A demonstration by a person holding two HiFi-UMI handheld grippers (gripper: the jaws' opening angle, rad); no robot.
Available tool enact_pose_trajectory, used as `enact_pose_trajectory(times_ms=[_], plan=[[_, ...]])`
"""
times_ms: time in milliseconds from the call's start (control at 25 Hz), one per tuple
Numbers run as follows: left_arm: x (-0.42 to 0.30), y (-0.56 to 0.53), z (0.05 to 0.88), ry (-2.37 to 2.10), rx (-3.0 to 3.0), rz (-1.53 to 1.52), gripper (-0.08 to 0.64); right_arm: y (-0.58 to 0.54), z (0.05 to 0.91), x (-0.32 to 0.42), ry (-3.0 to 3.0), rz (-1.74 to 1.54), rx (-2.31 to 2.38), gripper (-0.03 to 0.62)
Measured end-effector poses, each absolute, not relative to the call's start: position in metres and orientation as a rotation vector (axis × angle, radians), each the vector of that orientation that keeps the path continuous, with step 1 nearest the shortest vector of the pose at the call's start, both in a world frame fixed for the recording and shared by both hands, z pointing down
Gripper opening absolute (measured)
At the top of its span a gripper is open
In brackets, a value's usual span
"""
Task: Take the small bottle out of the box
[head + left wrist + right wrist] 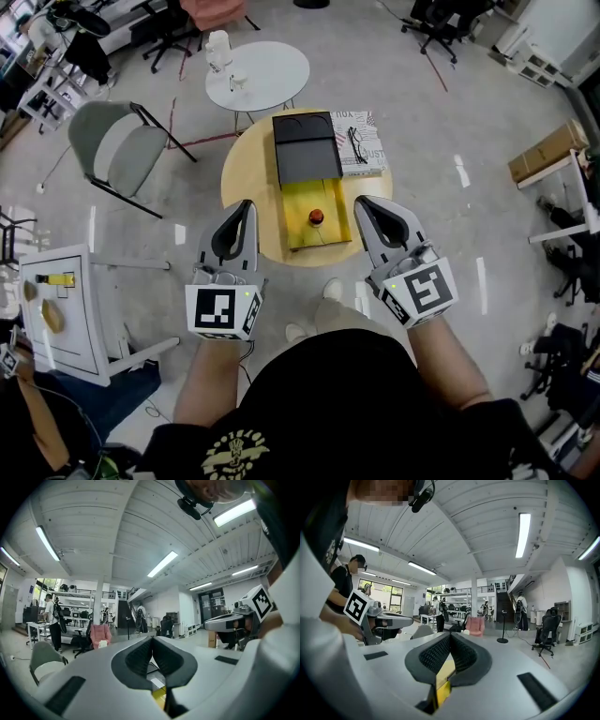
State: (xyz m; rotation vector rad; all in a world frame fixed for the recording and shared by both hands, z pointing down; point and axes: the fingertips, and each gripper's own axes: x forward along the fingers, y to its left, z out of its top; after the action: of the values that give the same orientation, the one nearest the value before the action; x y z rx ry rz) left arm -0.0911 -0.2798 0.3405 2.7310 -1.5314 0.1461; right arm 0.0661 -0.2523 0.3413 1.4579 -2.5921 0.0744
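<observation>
Left gripper point(247, 206): grey two-jaw tool with a marker cube at the rear. Its own view shows the jaws pressed together tip to tip point(152, 638) with nothing between them. It is held over the near left edge of the round wooden table point(246, 169)

Right gripper point(360, 202): same make. Jaws closed and empty in its own view point(450, 634). It is held over the near right edge of the same table

Box point(298, 211): open, on the table between the two grippers. The yellow tray is towards the person and the black lid point(305, 145) lies flat beyond it. The left gripper's tip is apart from the tray; the right gripper's tip is just beside the tray's right wall

Small bottle point(317, 217): dark with a red-orange top, inside the yellow tray near its middle, touched by neither gripper

Book point(366, 155): printed cover, at the lid's right side, with black spectacles point(356, 142) lying on it

White round table point(267, 73): beyond the wooden one

Grey chair point(117, 145): to the left, well apart

Cardboard carton point(548, 150): far right
</observation>
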Motion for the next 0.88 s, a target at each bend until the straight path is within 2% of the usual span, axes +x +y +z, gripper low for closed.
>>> enact_pose_trajectory(times_ms=[880], plan=[[-0.073,-0.323,0.418,-1.488,2.718,0.268,0.015,-0.301,0.441,0.068,-2.542,0.188,1.339,0.014]])
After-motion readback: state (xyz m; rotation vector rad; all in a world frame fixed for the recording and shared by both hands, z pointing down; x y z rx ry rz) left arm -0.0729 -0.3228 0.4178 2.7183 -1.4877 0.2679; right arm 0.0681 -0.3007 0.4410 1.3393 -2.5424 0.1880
